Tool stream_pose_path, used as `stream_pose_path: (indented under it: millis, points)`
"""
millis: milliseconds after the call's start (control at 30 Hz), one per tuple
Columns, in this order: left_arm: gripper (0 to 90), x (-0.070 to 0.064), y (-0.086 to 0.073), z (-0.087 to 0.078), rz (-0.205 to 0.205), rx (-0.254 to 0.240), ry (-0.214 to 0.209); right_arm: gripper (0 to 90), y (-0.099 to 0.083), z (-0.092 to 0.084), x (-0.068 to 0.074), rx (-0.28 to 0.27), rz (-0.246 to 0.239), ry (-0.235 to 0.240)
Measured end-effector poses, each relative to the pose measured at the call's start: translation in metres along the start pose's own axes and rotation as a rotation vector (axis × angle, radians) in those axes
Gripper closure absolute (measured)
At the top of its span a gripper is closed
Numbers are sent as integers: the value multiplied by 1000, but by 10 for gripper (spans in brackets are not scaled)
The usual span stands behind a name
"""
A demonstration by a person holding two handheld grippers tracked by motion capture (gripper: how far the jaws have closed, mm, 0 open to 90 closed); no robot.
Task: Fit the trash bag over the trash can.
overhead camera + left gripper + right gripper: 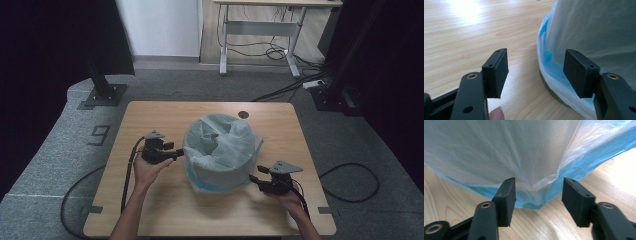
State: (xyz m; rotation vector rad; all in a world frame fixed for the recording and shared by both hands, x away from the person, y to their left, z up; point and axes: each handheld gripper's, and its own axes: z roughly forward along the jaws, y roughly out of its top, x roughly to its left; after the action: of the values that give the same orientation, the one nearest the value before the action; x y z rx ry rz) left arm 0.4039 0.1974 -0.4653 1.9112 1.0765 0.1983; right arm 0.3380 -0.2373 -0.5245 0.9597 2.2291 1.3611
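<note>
Both hands near edge; left gripper (179,154) and right gripper (253,178) part-open, holding nothing, flanking bagged bin (220,150); bag's hem between right jaws.

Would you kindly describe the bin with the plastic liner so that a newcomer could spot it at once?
Start at the light wooden table. At its middle stands a round bin between the left gripper and the right gripper. It is wrapped in a translucent white bag with a blue edge hanging low over its side.
</note>
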Motion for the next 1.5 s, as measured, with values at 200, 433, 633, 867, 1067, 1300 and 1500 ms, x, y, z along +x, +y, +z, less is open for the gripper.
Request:
stream_pose_path:
  millis: [200, 433, 633, 867, 1067, 1300, 1500]
  points:
    - [365, -1, 4, -13, 8, -46, -13, 393, 0, -2, -1, -15, 31, 1]
    - [364, -4, 6, -22, 29, -52, -41, 391, -1, -3, -6, -21, 62, -9]
    - [370, -8, 9, -36, 53, -80, -54, 391, -1, -3, -7, -13, 74, -13]
    - [370, -20, 22, -57, 114, -111, -83, 361, 0, -4, -7, -17, 91, -20]
    - [375, -33, 43, -68, 168, -124, -117, 331, -3, -10, -6, 1, 78, -24]
    - [386, -57, 66, -63, 243, -35, -181, 330, -8, -24, -7, -4, 93, -50]
    - [378, -71, 84, -55, 264, -50, -134, 327, -12, -31, -12, -9, 121, -81]
